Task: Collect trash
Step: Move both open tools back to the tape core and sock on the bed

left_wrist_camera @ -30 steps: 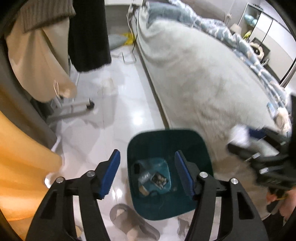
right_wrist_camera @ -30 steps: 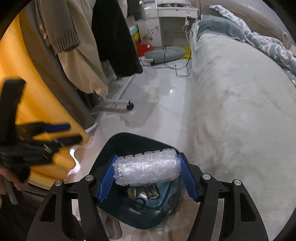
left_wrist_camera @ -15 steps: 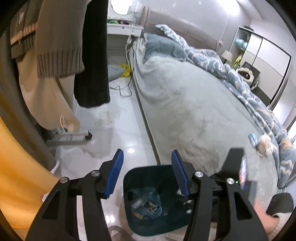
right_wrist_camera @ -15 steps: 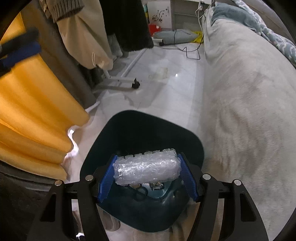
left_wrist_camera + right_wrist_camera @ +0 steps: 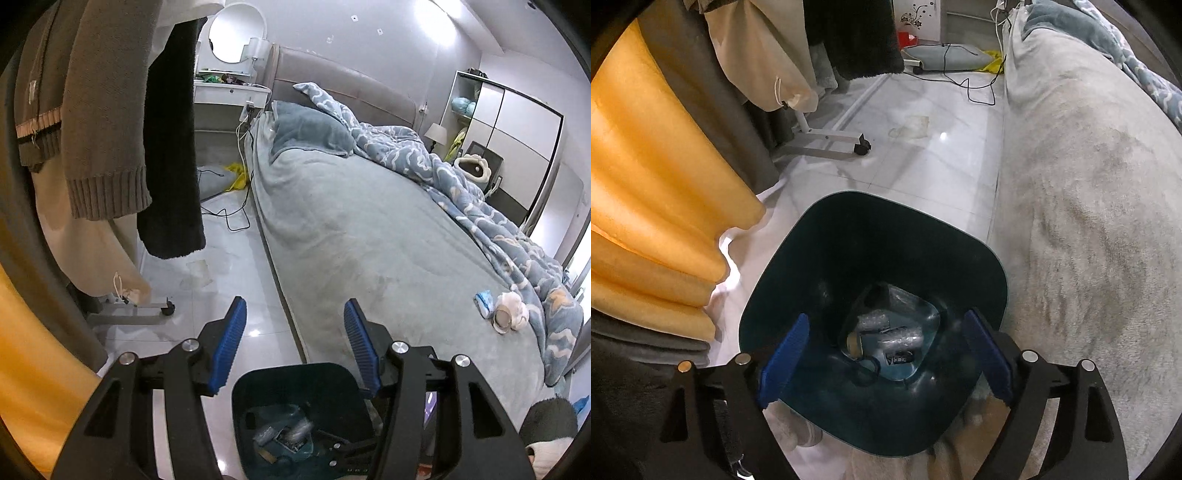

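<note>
A dark teal trash bin (image 5: 820, 236) stands on the floor beside the bed; it also shows in the left wrist view (image 5: 295, 373). At its bottom lie a bubble-wrap roll (image 5: 901, 341) and other scraps. My right gripper (image 5: 884, 328) is open and empty right over the bin's mouth. My left gripper (image 5: 293, 317) is open and empty, raised above the bin's far rim and facing the bed. On the bed lie a small blue packet (image 5: 484, 302) and a white tape roll (image 5: 508, 314).
A grey-blanketed bed (image 5: 369, 240) fills the right side. Clothes hang on a wheeled rack (image 5: 129, 314) at the left, by an orange curtain (image 5: 646, 166). A crumpled clear wrapper (image 5: 914, 125) and a black cable (image 5: 229, 218) lie on the white tile floor.
My right gripper opened and the bubble-wrap roll dropped into the bin. My left gripper tilted upward, from looking into the bin to looking across the bed.
</note>
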`<state>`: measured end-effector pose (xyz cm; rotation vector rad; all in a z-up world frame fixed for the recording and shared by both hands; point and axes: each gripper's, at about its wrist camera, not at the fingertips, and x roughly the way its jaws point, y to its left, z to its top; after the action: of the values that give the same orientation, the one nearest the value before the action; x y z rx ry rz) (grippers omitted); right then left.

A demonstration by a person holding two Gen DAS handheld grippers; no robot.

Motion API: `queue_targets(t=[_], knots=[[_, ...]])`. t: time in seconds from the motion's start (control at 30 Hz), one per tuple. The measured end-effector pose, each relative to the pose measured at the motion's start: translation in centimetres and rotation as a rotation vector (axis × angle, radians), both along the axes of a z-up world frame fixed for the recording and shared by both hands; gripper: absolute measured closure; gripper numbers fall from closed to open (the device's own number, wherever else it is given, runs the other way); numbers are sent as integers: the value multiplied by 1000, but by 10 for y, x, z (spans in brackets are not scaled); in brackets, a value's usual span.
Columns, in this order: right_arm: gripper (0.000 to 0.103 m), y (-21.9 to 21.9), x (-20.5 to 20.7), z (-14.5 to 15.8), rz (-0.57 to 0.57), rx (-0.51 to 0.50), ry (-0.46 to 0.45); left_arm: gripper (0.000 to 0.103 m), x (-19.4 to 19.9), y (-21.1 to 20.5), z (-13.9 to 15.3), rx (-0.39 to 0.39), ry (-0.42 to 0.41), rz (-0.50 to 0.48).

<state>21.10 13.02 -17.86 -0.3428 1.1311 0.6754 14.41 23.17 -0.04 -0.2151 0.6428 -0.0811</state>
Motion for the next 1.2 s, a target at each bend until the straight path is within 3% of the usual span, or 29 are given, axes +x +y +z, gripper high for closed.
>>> queue_targets(t=[0.17,0.53,0.8,1.2], knots=[[16,-3,1,13,0,26,-22,44,7,-3,2,-20,-14,-7],[16,-38,9,73,-49,126,-132,22,26,-31,15,-29,-54,-33],[14,-94,22,117,-129,149,-238,11,33,-63,20,-10,-55,-68],[14,-191,43,154,-227,115,-345,7,42,-119,26,11,-86,-150]])
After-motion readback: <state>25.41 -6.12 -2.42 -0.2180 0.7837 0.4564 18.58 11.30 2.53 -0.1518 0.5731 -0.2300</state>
